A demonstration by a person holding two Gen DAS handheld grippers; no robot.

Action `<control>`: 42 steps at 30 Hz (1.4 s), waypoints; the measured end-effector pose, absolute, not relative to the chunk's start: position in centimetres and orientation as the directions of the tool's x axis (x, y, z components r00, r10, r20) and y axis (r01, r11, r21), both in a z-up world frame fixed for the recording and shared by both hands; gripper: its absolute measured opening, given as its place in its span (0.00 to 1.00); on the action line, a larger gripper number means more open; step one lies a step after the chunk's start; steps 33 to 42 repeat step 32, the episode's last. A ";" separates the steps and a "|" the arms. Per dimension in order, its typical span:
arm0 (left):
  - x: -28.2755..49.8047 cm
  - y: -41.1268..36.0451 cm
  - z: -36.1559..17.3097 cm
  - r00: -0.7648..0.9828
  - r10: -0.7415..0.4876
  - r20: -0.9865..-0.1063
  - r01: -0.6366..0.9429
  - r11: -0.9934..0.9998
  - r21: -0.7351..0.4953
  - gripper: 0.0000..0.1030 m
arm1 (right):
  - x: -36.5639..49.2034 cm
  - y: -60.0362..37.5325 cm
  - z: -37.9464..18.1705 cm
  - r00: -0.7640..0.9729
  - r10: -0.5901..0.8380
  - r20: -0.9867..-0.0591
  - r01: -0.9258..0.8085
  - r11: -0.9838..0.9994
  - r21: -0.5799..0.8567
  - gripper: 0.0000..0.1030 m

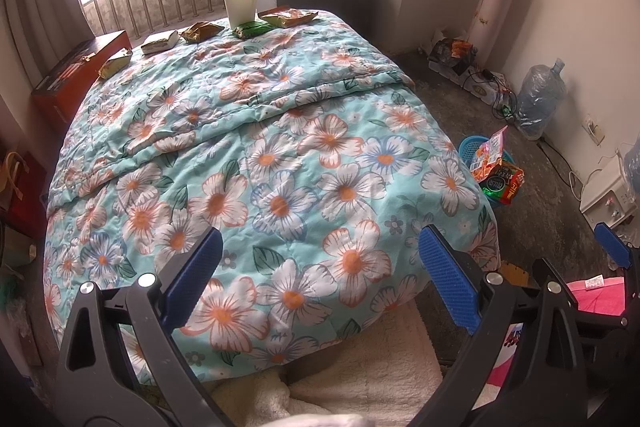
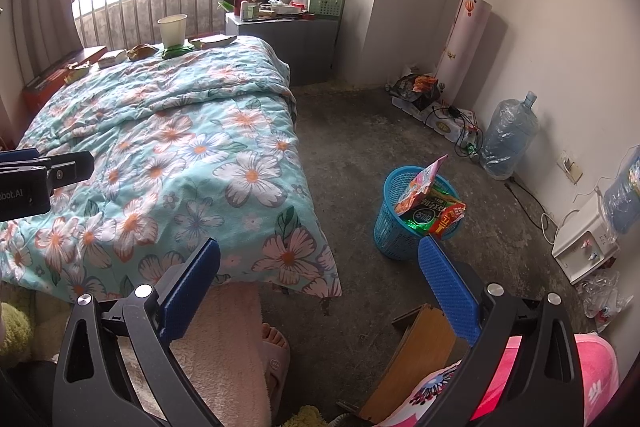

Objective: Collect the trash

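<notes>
Several snack wrappers lie along the far end of the floral bed (image 1: 280,147): a yellow one (image 1: 115,63), a pale box (image 1: 161,42), a brown one (image 1: 201,31), a green one (image 1: 252,28) under a white paper cup (image 1: 240,5), and an orange one (image 1: 289,17). The cup also shows in the right wrist view (image 2: 173,29). A blue basket (image 2: 394,223) on the floor holds several wrappers (image 2: 430,205). My left gripper (image 1: 320,279) is open and empty over the bed's near end. My right gripper (image 2: 320,287) is open and empty above the floor, beside the bed.
A grey nightstand (image 2: 296,39) with clutter stands past the bed. A water jug (image 2: 508,135), cables and boxes line the right wall. A wooden drawer (image 2: 416,355) and pink cloth (image 2: 592,367) lie near. A slippered foot (image 2: 274,347) is below.
</notes>
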State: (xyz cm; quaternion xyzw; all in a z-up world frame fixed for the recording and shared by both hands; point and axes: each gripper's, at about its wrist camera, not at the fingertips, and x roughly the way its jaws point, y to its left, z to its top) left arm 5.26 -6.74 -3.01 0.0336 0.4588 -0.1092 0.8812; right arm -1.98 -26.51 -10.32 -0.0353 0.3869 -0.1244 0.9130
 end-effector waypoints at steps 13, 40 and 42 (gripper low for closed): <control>5.2 -6.8 -3.0 0.555 -0.162 -0.816 0.223 0.974 -0.042 0.92 | -2.0 -26.1 -10.3 0.670 -0.252 -0.698 0.196 0.967 -0.161 0.94; 5.2 -6.9 -3.0 0.554 -0.163 -0.816 0.223 0.974 -0.043 0.92 | -2.0 -26.2 -10.4 0.672 -0.248 -0.698 0.193 0.968 -0.158 0.94; 5.2 -6.9 -3.0 0.554 -0.163 -0.816 0.223 0.974 -0.043 0.92 | -2.0 -26.2 -10.4 0.672 -0.248 -0.698 0.193 0.968 -0.158 0.94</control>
